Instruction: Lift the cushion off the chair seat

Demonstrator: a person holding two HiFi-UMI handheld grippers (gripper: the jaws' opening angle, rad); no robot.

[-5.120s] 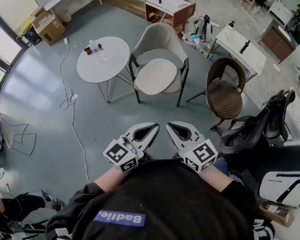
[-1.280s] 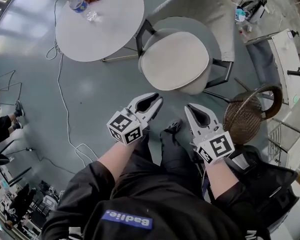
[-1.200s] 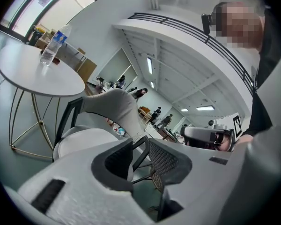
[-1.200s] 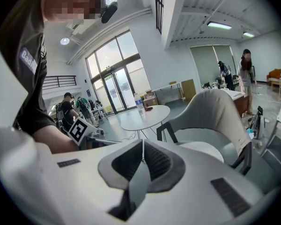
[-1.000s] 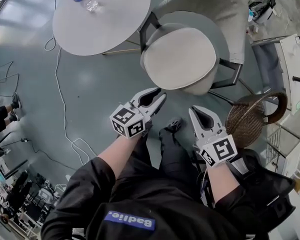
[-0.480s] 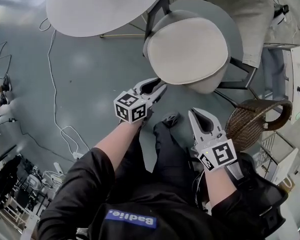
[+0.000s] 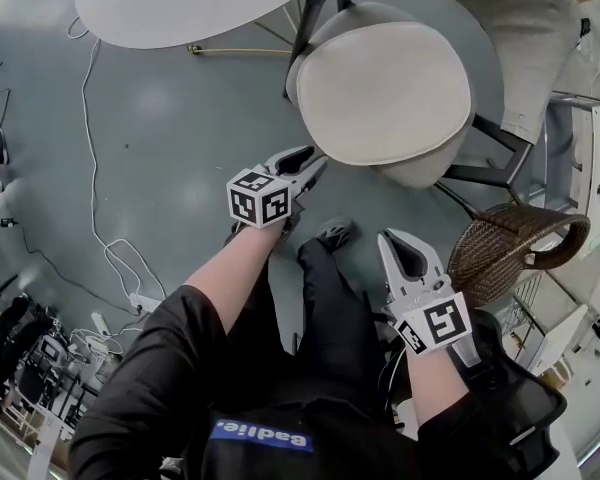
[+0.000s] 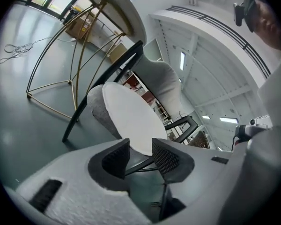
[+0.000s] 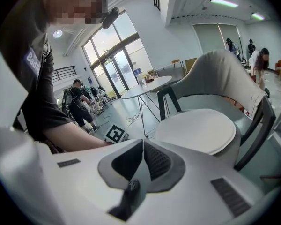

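A round off-white cushion (image 7: pixel 384 90) lies flat on the seat of a grey armchair (image 7: pixel 510 28) with black legs. The same cushion (image 8: pixel 131 118) fills the middle of the left gripper view and appears as cushion (image 9: pixel 196 129) in the right gripper view. My left gripper (image 7: pixel 310 163) hovers just short of the cushion's near-left edge, its jaws opening with nothing between them. My right gripper (image 7: pixel 388 236) hangs lower and nearer, below the seat's front edge, its jaws shut and empty.
A round white table (image 7: pixel 190 3) on thin gold legs stands left of the chair. A brown wicker chair (image 7: pixel 515 248) sits at right. A white cable (image 7: pixel 90 168) trails over the grey floor. The person's dark-trousered legs and shoe (image 7: pixel 335 233) are between the grippers.
Both grippers have sunk and come closer to the chair seat. The left gripper has rolled and its jaws have spread apart. The head view has drawn in over the cushion.
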